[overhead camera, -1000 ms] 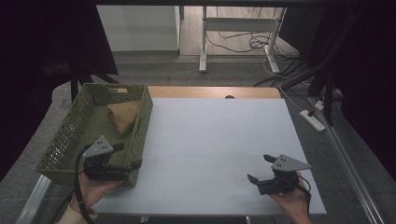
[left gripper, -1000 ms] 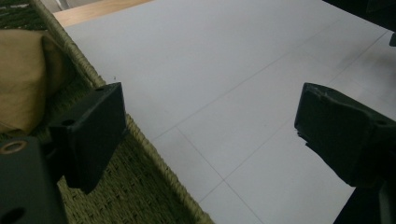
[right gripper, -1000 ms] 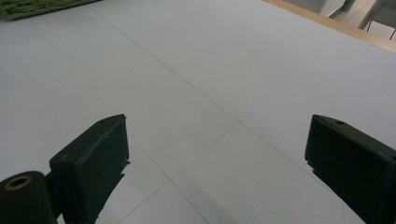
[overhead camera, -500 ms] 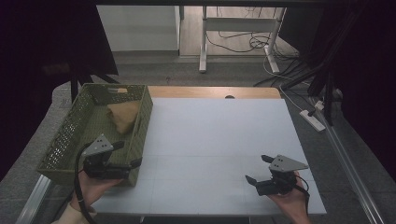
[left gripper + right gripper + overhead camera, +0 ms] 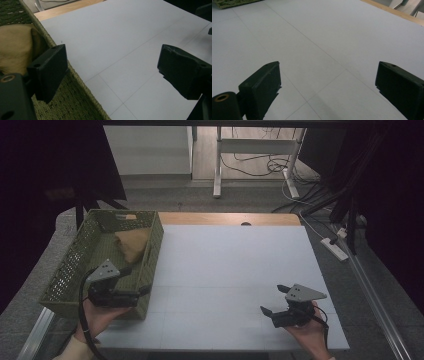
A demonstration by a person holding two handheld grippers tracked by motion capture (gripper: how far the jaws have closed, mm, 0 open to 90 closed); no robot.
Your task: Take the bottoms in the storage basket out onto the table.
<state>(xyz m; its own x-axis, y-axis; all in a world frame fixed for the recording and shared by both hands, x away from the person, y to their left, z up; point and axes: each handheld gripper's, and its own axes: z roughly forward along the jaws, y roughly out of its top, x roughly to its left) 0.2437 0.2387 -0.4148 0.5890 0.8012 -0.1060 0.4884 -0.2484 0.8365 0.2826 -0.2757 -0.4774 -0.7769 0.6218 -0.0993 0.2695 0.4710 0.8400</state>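
Lying crumpled in woven green basket [image 5: 70, 265]: tan cloth [image 5: 131, 244].

A green woven basket [image 5: 65, 270] sits at the white table's [image 5: 235, 265] left edge.

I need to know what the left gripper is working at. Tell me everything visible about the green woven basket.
The green woven basket is a rectangular, open-topped tray of plaited olive-green material with perforated, outward-sloping walls. It sits upright at the left edge of the white table top, partly overhanging it. A tan, crumpled cloth-like lump lies inside, toward the far right corner. The left gripper hangs open at the basket's near right wall, one jaw inside the rim and one outside; whether it touches is unclear.
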